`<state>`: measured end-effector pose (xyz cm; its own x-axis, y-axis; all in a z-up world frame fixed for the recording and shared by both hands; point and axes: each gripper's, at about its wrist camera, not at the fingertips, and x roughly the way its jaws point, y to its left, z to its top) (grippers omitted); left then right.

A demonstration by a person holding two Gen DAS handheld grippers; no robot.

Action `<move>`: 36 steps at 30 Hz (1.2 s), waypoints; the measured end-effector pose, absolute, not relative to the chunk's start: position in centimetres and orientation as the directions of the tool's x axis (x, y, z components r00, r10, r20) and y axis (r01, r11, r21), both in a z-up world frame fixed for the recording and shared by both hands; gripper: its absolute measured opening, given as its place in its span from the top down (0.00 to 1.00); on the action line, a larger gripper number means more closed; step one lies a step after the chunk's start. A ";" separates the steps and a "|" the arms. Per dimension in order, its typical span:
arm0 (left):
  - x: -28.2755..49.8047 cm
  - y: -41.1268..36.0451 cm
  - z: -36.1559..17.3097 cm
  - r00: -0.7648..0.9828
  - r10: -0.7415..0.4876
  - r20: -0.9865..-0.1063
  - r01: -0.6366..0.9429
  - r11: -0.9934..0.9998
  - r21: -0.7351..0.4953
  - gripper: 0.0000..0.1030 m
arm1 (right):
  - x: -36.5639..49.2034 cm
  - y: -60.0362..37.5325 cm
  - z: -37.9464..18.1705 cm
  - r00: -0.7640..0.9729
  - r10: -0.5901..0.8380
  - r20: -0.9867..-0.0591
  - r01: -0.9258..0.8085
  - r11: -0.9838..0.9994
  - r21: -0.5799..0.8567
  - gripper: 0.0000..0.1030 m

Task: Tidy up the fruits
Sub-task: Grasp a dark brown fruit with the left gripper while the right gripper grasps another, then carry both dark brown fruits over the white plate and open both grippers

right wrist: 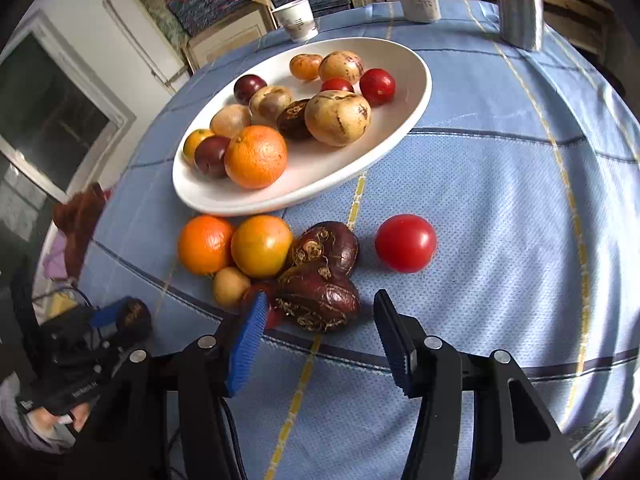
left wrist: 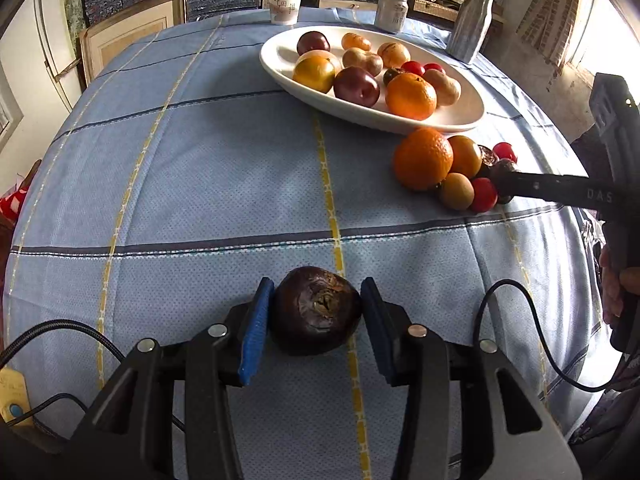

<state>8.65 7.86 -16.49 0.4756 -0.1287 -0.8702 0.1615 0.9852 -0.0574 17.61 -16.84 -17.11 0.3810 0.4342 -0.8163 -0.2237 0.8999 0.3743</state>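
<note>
Blue padded fingers of the left gripper pinch a dark purple fruit from both sides, holding it over the checked blue cloth of the bench, well apart from the white oval bowl. That bowl holds oranges, dark plums, pale brown fruits and small red ones.

Just beside the bowl's near rim lies a loose cluster on the cloth: an orange, a yellow-orange fruit, a small tan fruit and two wrinkled brown fruits. A red fruit sits a little apart from them.

The right gripper is at the near edge of this cluster with its fingers spread; the nearer wrinkled brown fruit lies between their tips, and the pads do not press it.

A paper cup, a can and a grey bottle stand behind the bowl
</note>
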 end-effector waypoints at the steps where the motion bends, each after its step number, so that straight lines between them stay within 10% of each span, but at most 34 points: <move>1: 8.7 7.8 -16.5 0.475 -0.130 -0.870 0.162 0.985 -0.058 0.57 | 17.6 -16.7 -17.1 0.376 0.440 -0.816 -0.231 0.897 0.377 0.58; 36: 10.5 7.0 -14.9 0.543 -0.115 -0.832 0.196 0.981 -0.008 0.56 | 13.2 -18.0 -15.8 0.378 0.404 -0.833 -0.285 0.907 0.311 0.58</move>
<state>10.54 7.02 -14.87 0.5425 -0.1151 -0.8321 0.1962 0.9805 -0.0077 13.17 -18.04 -15.84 0.3784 0.4042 -0.8328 -0.2850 0.9068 0.3106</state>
